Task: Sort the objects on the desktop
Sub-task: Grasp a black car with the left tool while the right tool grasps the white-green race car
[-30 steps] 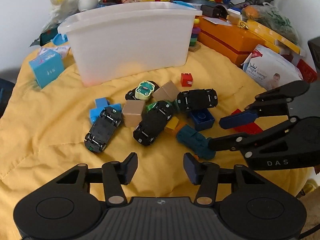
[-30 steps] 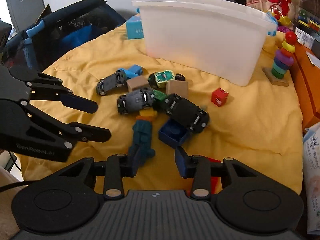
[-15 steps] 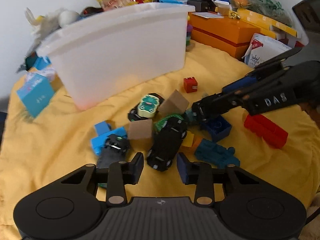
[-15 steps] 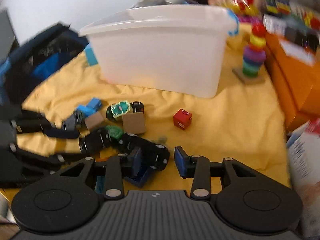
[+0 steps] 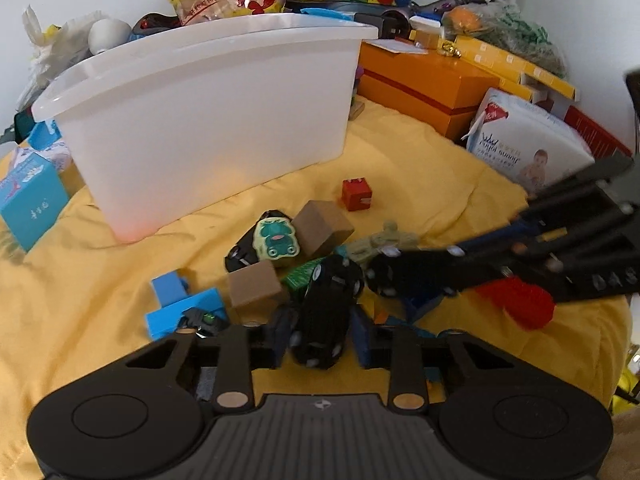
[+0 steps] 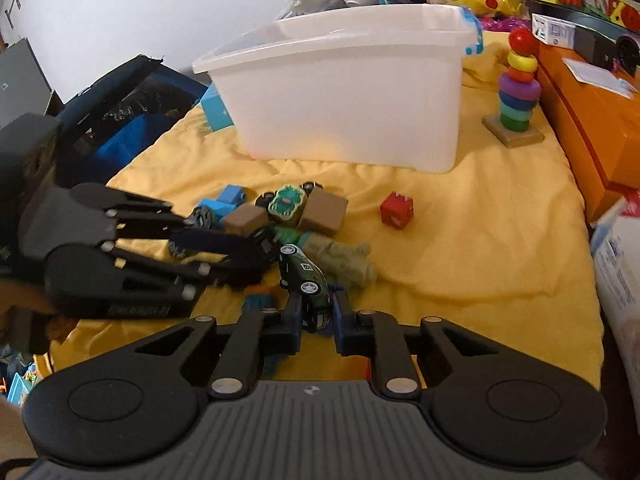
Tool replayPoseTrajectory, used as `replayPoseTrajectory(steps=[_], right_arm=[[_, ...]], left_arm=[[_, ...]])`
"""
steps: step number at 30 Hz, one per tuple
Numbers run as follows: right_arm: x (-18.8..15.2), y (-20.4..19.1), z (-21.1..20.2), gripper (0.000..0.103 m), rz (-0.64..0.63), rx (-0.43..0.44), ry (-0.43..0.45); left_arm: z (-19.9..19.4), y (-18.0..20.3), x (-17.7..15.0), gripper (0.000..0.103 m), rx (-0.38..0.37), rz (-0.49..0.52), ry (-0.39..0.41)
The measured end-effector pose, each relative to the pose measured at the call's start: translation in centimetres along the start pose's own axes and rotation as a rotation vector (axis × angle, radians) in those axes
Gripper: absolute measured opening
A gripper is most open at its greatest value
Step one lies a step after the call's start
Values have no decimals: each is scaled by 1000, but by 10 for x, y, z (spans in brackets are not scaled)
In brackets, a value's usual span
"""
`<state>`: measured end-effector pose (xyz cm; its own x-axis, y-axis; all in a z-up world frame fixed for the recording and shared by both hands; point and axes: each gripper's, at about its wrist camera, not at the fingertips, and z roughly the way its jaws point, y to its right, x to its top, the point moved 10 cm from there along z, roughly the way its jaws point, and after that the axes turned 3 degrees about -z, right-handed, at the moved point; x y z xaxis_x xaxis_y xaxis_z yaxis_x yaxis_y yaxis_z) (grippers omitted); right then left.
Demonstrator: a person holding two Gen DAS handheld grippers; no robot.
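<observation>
A pile of toys lies on the yellow cloth (image 5: 420,184) in front of the white bin (image 5: 208,120). My left gripper (image 5: 320,336) is shut on a black toy car (image 5: 326,312) at the near side of the pile. My right gripper (image 6: 316,316) is shut on a dark green toy car (image 6: 306,280), tilted nose-up above the cloth. In the right wrist view, the left gripper (image 6: 248,256) reaches in from the left. A frog-topped car (image 5: 276,238), two brown blocks (image 5: 324,228), blue bricks (image 5: 180,308), a red cube (image 5: 356,194) and a green figure (image 6: 340,260) lie around them.
An orange box (image 5: 424,84) and a tissue pack (image 5: 528,140) line the right side. A blue carton (image 5: 28,200) stands left of the bin. A ring stacker (image 6: 518,88) stands right of the bin (image 6: 344,92). A dark bag (image 6: 120,112) sits beyond the cloth's left edge.
Both grippers moved forward into the toy pile and went from open to shut, each on a toy car. The right gripper's car has tilted up.
</observation>
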<state>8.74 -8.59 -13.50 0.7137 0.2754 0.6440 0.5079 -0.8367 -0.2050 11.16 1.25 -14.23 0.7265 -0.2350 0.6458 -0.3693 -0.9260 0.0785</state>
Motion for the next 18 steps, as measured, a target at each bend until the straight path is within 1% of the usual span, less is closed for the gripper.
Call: replayPoseTrajectory(steps=[5, 6, 9, 11, 12, 14, 18], right_arm=[[-15, 6, -12, 18, 45, 3, -14], [-17, 7, -13, 18, 52, 3, -18], [-22, 10, -18, 18, 42, -4, -23], [-24, 8, -20, 18, 13, -10, -28], [-25, 6, -20, 18, -9, -16, -29], [-25, 2, -21, 18, -71, -27, -37], [-25, -5, -24, 18, -223, -65, -41]], left_arm=[[-3, 5, -3, 18, 6, -39, 8], [-6, 4, -4, 15, 3, -64, 13], [-14, -1, -10, 15, 1, -132, 19], [-20, -3, -15, 15, 22, -146, 22], [-22, -3, -17, 12, 33, -147, 22], [-31, -7, -21, 10, 68, -152, 28], [-51, -15, -23, 8, 111, -191, 59]])
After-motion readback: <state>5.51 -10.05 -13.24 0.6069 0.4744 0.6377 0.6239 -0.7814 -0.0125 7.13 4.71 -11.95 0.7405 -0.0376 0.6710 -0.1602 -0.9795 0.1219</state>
